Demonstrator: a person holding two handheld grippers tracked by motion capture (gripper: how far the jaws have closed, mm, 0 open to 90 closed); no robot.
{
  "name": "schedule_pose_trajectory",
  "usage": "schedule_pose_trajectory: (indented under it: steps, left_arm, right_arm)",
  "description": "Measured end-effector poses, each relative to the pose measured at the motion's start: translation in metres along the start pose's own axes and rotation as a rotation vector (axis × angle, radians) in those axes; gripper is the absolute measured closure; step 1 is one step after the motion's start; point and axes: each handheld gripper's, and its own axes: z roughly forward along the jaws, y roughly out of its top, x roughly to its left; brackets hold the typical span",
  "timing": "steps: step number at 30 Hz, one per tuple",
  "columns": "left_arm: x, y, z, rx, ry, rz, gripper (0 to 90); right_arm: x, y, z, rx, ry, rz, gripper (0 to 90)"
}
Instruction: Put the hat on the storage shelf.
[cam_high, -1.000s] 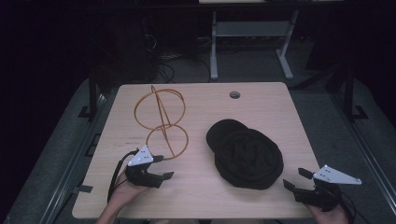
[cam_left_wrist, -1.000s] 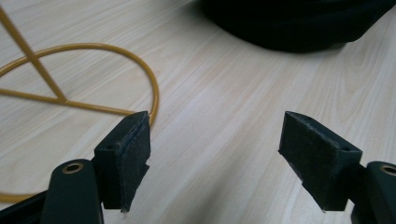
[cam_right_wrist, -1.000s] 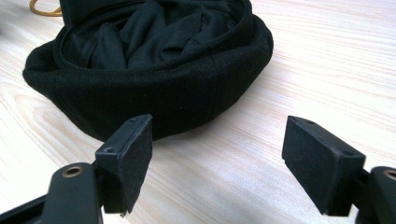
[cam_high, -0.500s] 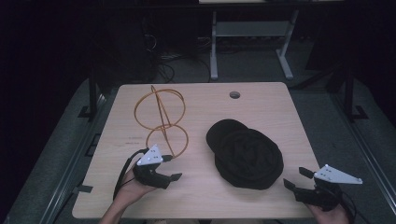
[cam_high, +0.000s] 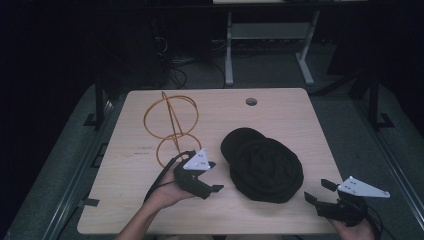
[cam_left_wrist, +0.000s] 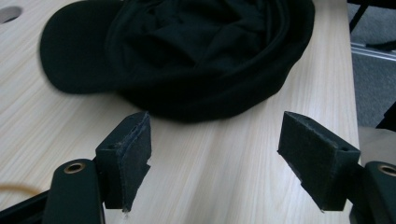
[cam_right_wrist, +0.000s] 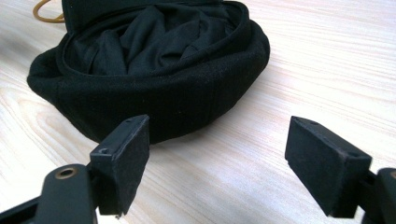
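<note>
Flanking the black cap with both grippers open

Looking down from the high view, you have a black cap (cam_high: 265, 167) lying upside down on the pale wooden table (cam_high: 300, 115), its brim pointing toward the far left and its hollow facing up. Your left gripper (cam_high: 212, 176) sits just left of the cap, above the table, with its jaws spread wide and nothing between them. In the left gripper view the cap's (cam_left_wrist: 187, 51) rim lies just ahead of the two pads, apart from them, with bare wood showing in the gap.

Your right gripper (cam_high: 318, 190) is at the near right corner of the table, near the cap's right side but not touching it. Its jaws are also wide apart and empty; in the right gripper view the cap (cam_right_wrist: 154, 70) sits ahead and slightly left of them.

An orange wire frame (cam_high: 171, 127) of joined hoops stands on the table beyond your left hand (cam_high: 167, 190), well apart from the cap.
</note>
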Motion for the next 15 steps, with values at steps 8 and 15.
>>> schedule_pose_trajectory:
  steps: [8,15]
  left_arm:
    - [-0.009,0.026,0.029,0.034,-0.078,0.061,29.6]
    - [-0.013,0.040,0.053,0.067,-0.123,0.095,30.7]
  right_arm:
    - [-0.001,0.001,-0.002,-0.008,-0.001,0.002,20.8]
    - [0.000,0.001,-0.001,-0.007,0.007,0.001,20.8]
